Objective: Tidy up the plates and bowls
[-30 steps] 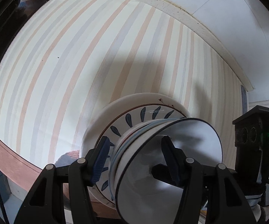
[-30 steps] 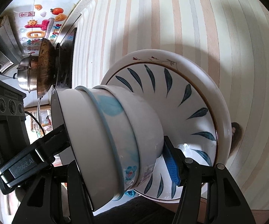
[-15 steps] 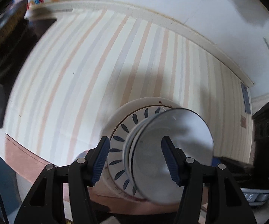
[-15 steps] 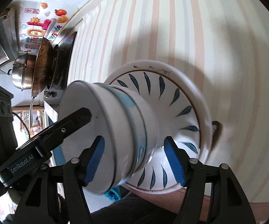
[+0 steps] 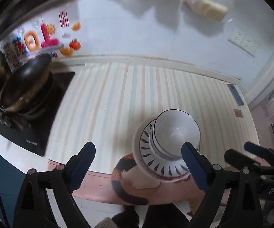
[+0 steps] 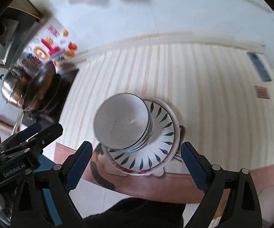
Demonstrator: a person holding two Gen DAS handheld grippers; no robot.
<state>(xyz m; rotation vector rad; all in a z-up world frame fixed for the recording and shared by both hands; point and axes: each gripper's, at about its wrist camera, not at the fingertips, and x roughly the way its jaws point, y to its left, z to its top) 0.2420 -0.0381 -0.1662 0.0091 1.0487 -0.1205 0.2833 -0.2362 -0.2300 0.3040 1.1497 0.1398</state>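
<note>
A stack of white bowls (image 5: 176, 131) (image 6: 121, 121) stands in a white plate with blue leaf marks (image 5: 146, 152) (image 6: 161, 144), near the front edge of the striped counter (image 5: 118, 98) (image 6: 203, 95). My left gripper (image 5: 138, 165) hangs high above the stack, its jaws opening wide with nothing between the pads. My right gripper (image 6: 137, 163) is likewise raised above the bowls, its jaws opening and empty. Each gripper shows at the edge of the other's view: the right gripper (image 5: 254, 159), the left gripper (image 6: 30, 134).
A dark wok (image 5: 24, 87) (image 6: 40, 85) and a steel pot (image 6: 9, 91) sit on the black hob at the left. A cat (image 5: 125, 178) lies below the counter's front edge. The tiled wall with wall sockets (image 5: 243, 41) rises behind.
Both grippers have let go of the bowls, opened wide and risen well above the counter. The bowl stack now rests in the plate.
</note>
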